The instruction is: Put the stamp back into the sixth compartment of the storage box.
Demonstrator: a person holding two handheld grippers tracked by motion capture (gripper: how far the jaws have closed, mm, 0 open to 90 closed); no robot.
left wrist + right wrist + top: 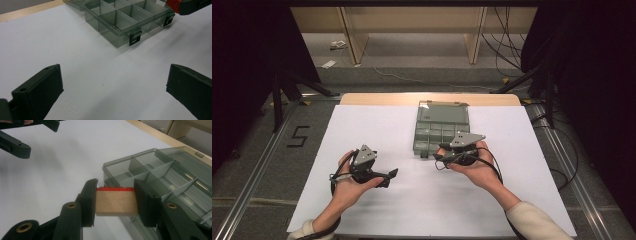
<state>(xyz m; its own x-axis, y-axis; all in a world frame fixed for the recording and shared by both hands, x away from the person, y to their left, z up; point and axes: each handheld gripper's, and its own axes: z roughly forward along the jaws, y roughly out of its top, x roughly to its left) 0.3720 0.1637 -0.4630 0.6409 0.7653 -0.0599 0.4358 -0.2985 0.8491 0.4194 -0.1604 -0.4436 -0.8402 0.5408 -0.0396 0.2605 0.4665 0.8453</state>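
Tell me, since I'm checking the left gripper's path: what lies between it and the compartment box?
Bare white table sheet, in the left gripper view, between the left gripper and the compartment box.

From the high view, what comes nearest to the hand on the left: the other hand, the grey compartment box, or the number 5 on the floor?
Going out from the left hand, as the high view shows it:
1. The right hand, across the white sheet to its right.
2. The box, farther up and right; close to the right hand's distance, hard to split.
3. The 5, up and left, on the floor.
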